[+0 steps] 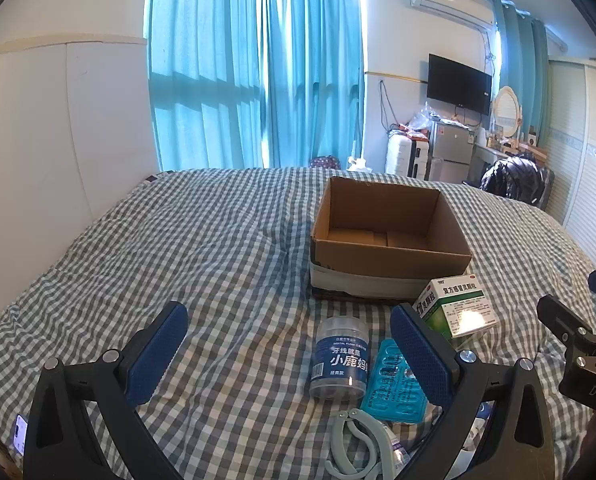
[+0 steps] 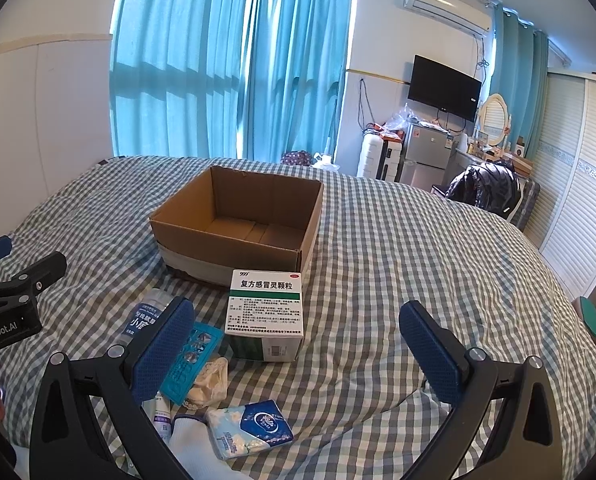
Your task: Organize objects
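Bed, one empty box [image 2: 238,224], a small heap of items in front of it; both grippers hover above the checked sheet [image 2: 397,248], holding nothing.

Left gripper [image 1: 290,354]: jaws wide apart, bare. Right gripper [image 2: 296,350]: jaws wide apart, bare. Count, on the sheet just before the box: one medicine carton [image 2: 264,316] touching the box's near wall; one floss jar [image 1: 339,358] upright; one teal blister pack [image 1: 393,384] lying flat beside the jar; one tissue pack [image 2: 252,428]; one small tube [image 2: 162,416]; one grey-green hook [image 1: 357,444], curved; one crumpled beige wrapper [image 2: 210,384]. The box stands open-topped, interior bare.
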Tool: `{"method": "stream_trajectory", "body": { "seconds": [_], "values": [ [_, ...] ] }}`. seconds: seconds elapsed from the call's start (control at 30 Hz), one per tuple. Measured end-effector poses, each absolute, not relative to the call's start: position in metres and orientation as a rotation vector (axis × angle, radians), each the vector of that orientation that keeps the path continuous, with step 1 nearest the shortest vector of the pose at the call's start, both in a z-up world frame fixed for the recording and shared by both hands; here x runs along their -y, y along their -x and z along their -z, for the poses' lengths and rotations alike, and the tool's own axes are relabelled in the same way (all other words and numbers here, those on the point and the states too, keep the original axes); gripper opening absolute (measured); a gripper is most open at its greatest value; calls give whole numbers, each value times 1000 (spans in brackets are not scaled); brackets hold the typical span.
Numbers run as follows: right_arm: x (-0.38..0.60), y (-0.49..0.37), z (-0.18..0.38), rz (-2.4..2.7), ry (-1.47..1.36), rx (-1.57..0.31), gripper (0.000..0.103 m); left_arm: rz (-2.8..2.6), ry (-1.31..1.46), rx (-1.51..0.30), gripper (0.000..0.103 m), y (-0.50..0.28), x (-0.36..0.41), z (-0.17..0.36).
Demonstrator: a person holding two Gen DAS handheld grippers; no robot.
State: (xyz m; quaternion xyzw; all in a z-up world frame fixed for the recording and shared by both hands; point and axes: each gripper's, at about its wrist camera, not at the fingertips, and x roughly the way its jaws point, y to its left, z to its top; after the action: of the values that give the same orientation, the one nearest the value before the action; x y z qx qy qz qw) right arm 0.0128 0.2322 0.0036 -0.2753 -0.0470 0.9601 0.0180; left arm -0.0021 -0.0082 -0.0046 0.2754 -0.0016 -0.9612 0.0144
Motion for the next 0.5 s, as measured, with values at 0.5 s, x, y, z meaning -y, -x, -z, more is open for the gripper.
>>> {"method": "stream_trajectory", "body": {
  "seconds": [0.5],
  "values": [
    [-232,-12,-3,-3000,872,116,103,3010,-836,-3,103,1,8,2]
  ]
}}
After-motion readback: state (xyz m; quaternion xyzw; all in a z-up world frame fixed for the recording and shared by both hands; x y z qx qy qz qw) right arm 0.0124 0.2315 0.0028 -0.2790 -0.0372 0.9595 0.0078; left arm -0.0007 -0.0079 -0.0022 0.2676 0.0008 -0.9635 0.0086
